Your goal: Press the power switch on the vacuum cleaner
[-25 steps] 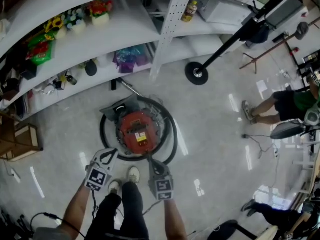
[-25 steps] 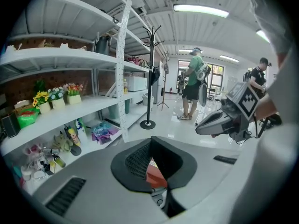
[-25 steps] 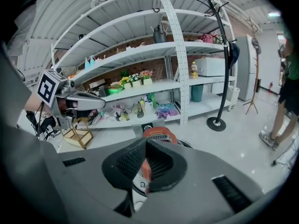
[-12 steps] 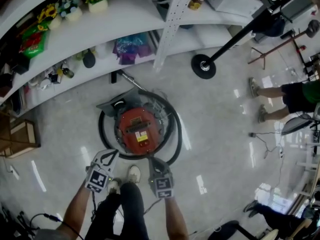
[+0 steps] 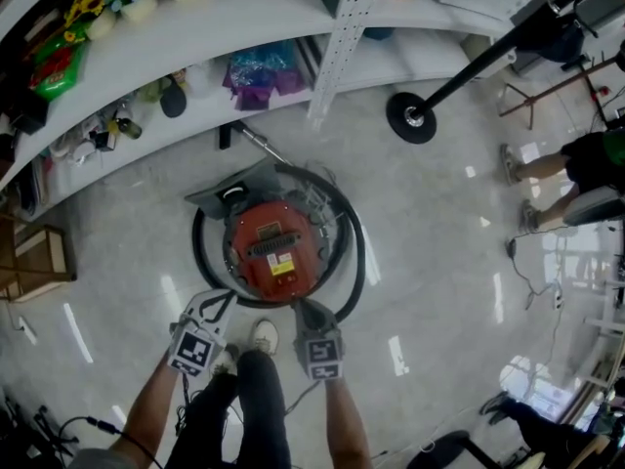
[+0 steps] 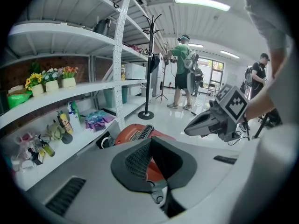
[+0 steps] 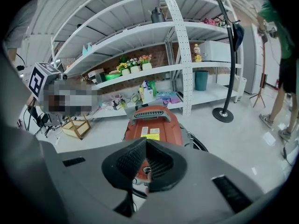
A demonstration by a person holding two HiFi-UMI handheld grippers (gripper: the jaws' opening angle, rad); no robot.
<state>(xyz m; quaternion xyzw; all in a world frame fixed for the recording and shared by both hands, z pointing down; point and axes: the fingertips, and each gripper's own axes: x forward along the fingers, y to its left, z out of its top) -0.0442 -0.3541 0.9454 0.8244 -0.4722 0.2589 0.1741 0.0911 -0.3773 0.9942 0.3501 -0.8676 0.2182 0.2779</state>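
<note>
A round red vacuum cleaner (image 5: 273, 252) stands on the floor with its black hose (image 5: 354, 262) looped around it. It also shows in the left gripper view as the vacuum cleaner (image 6: 135, 133) and in the right gripper view as the vacuum cleaner (image 7: 152, 122). Which part is the power switch I cannot tell. My left gripper (image 5: 225, 297) hovers at the vacuum's near-left rim with its jaws together and nothing held. My right gripper (image 5: 298, 305) points at the near rim, also shut and empty. My own jaws frame the red body in both gripper views: left gripper (image 6: 150, 140), right gripper (image 7: 145, 142).
White shelving (image 5: 244, 27) with bottles, flowers and bags curves behind the vacuum. A coat stand's round base (image 5: 410, 117) sits to the right. A wooden crate (image 5: 39, 262) is at the left. Other people (image 5: 566, 174) stand at the right, with cables (image 5: 527, 272) on the floor.
The head view has drifted forward, so the shelves slid up the frame. Both grippers kept nearly the same places at the vacuum's near rim. The person at the right stepped further right.
</note>
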